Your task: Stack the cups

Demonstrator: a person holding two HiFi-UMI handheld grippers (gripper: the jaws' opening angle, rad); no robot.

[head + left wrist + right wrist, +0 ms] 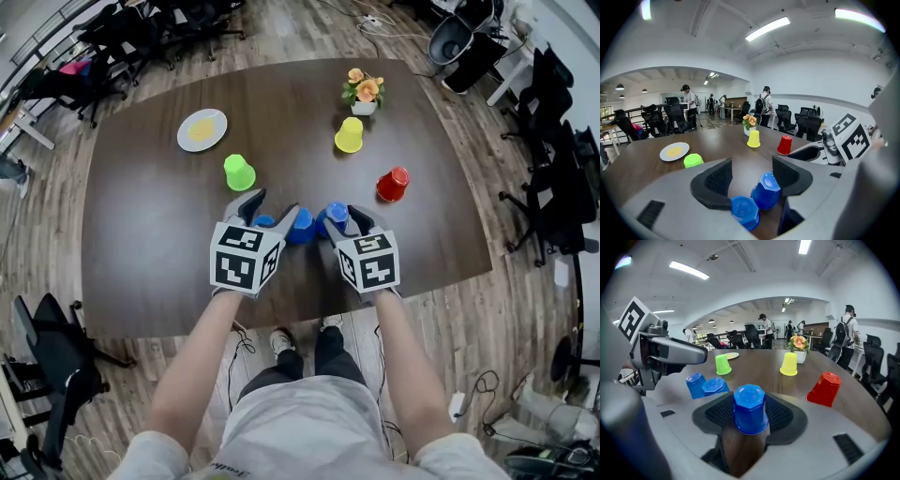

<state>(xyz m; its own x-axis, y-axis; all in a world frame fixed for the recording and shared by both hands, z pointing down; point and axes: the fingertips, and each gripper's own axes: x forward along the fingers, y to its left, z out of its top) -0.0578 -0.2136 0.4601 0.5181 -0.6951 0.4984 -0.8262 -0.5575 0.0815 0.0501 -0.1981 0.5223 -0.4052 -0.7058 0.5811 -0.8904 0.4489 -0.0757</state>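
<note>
i can read no words or numbers from here — the left cube (246, 258) and right cube (368, 262) carry only square patterns.

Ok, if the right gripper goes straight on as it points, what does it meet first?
The right gripper would meet the upside-down blue cup between its open jaws first; it seems nearly touching.

Three blue cups (300, 228) clustered upside-down; green cup (239, 173), yellow cup (349, 136), red cup (392, 185) apart

White plate (202, 129) far left on dark table (141, 234); flower pot (364, 91) at far edge; office chairs (117, 33) around.
</note>
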